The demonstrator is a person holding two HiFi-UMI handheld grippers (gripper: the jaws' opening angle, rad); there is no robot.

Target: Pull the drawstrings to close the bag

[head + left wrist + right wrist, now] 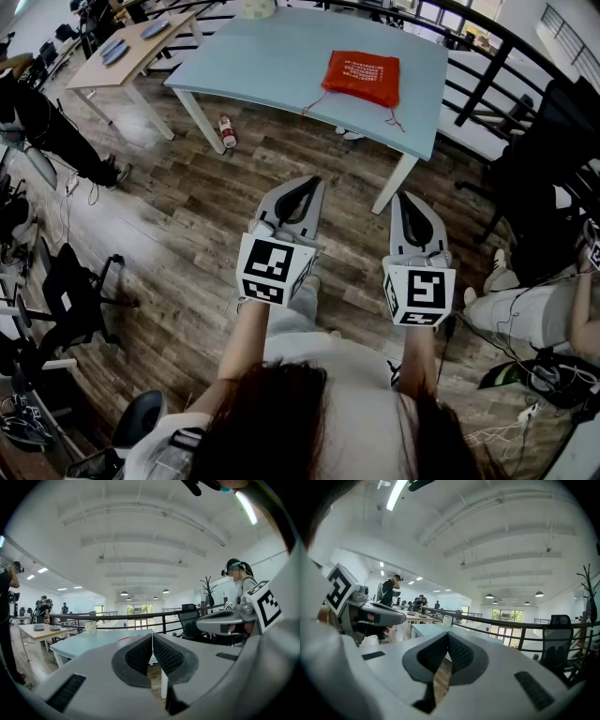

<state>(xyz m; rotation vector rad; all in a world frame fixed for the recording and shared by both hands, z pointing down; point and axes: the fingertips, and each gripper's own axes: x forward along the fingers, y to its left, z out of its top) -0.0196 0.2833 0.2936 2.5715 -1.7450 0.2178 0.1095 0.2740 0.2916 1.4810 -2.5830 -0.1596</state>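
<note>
A red drawstring bag (pixel 361 77) lies flat on the light blue table (pixel 272 66), and a thin cord trails from each of its near corners (pixel 395 120). My left gripper (pixel 308 184) and right gripper (pixel 404 199) hang side by side over the wooden floor, short of the table's near edge and well apart from the bag. Both are shut with nothing between their jaws. In the left gripper view the closed pads (pixel 152 638) point at the table (pixel 84 644). The right gripper view shows its pads (pixel 447 635) meeting at the tips.
A bottle (pixel 226 131) lies on the floor by the table's left leg. A beige table (pixel 122 52) with plates stands at the back left, with people beside it. A black railing (pixel 525 66) runs behind the blue table. Office chairs and a seated person (pixel 534 309) are at the right.
</note>
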